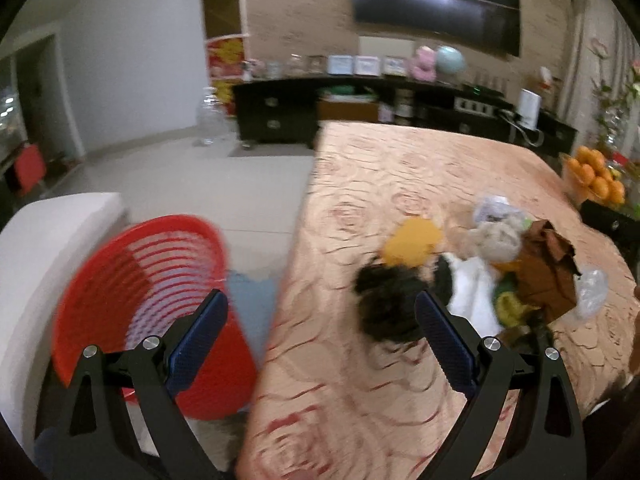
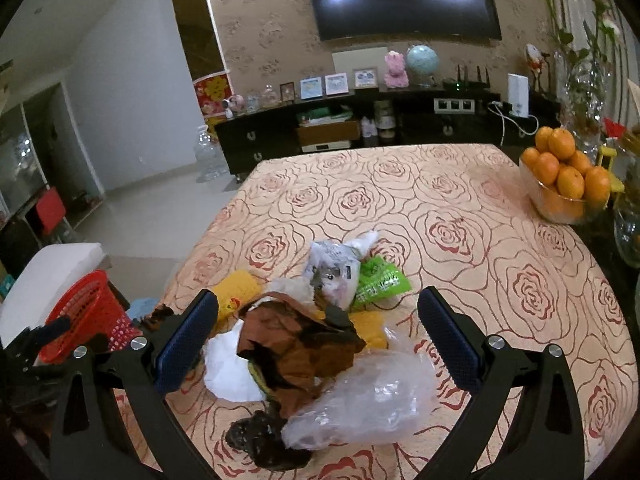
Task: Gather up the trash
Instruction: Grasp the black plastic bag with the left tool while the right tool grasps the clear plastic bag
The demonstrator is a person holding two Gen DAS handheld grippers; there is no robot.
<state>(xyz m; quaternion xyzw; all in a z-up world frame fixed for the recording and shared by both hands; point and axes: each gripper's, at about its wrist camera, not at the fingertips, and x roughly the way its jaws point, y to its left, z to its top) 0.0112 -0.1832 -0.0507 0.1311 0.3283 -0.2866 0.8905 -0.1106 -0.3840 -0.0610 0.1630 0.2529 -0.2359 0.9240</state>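
A heap of trash lies on the rose-patterned tablecloth (image 2: 460, 216): brown crumpled paper (image 2: 296, 344), a clear plastic bag (image 2: 368, 400), a white sheet (image 2: 228, 368), a green packet (image 2: 380, 280), a yellow wrapper (image 2: 238, 292) and a black scrap (image 2: 260, 440). My right gripper (image 2: 318, 312) is open above the heap, one finger on each side of the brown paper. My left gripper (image 1: 322, 312) is open over the table's left edge, between the red basket (image 1: 152, 304) and a blurred dark scrap (image 1: 384, 300). The brown paper (image 1: 548, 276) and yellow wrapper (image 1: 414, 242) lie to its right.
The red slatted basket (image 2: 88, 316) stands on the floor by the table's left edge, next to a white seat (image 1: 44, 256). A glass bowl of oranges (image 2: 564, 184) sits at the table's far right. A dark TV cabinet (image 2: 360, 128) runs along the back wall.
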